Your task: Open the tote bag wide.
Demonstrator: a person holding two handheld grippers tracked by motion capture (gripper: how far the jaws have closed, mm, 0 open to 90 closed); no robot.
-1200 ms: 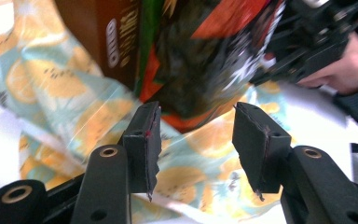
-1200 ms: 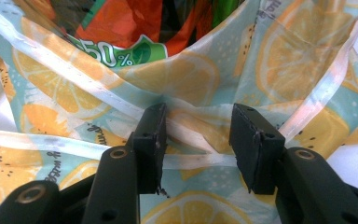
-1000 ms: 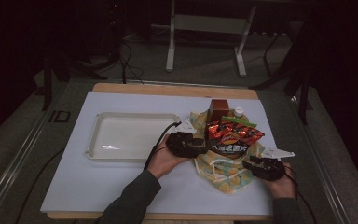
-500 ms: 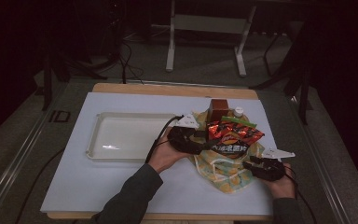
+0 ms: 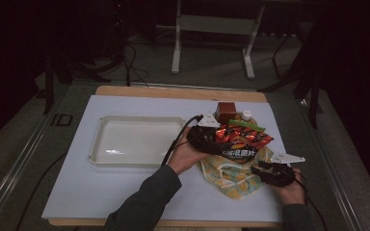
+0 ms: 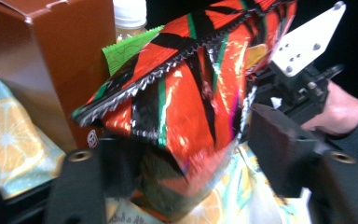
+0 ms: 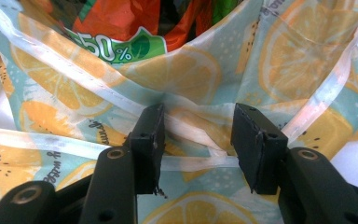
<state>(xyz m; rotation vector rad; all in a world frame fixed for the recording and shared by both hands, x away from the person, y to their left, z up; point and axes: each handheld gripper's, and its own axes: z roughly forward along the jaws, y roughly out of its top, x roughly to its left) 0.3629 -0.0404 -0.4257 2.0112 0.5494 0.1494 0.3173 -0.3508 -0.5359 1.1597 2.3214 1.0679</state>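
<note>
Snack packet: a red, black and green foil packet [image 5: 243, 142] stood in the mouth of the bag, its top sticking up above the cloth; seen close in the left gripper view [image 6: 186, 93].
Bag: a cloth bag printed with orange slices [image 5: 231, 175] lay on the right part of the table [image 5: 125, 187], also holding a brown box [image 5: 226, 112], a bottle with a white cap [image 5: 246, 115] and a green wrapper [image 5: 245, 124].
Left gripper: the left gripper [image 6: 191, 154] sat at the packet's left edge, fingers either side of the packet; they had just been opening and stood apart, the pads not pressing on the foil.
Right gripper: the right gripper [image 7: 196, 140] was low at the bag's near right corner, fingers spread over a fold and hem of the cloth, which ran between them; not visibly pinched.
Tray: a white tray [image 5: 96, 149] stood left of the bag, well apart from it.
</note>
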